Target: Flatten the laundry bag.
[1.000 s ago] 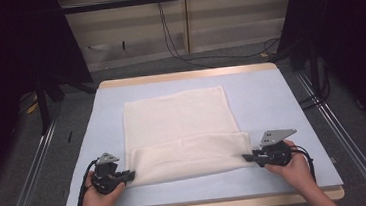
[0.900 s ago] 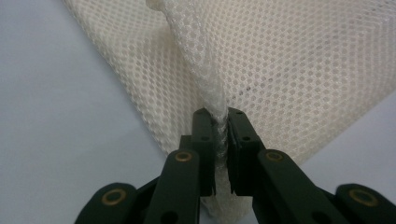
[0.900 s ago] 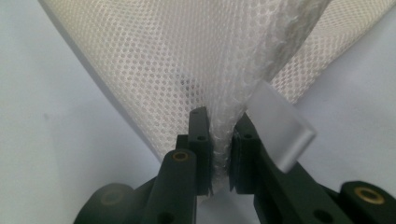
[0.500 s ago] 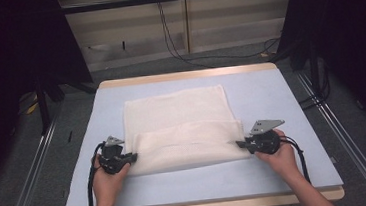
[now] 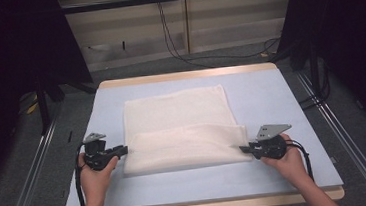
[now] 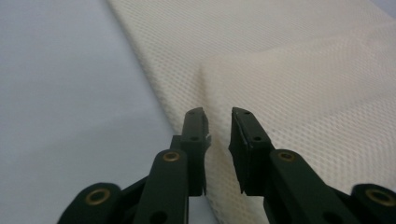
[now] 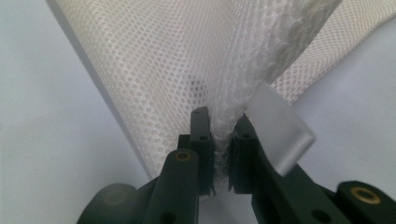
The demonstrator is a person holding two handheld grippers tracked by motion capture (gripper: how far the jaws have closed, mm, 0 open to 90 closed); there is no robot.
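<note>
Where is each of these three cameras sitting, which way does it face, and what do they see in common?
High view: above the person's side of the table, looking forward and down; both forearms enter from the bottom, the left gripper beside the cream mesh cloth, the right gripper at its other end.
Left gripper view: rides the left gripper, looking along its parted jaws; the jaws have just been opening and nothing is between them.
Right gripper view: rides the right gripper, jaws pinching a bunched cloth edge.
Shared: the same cloth on the pale blue table.
</note>
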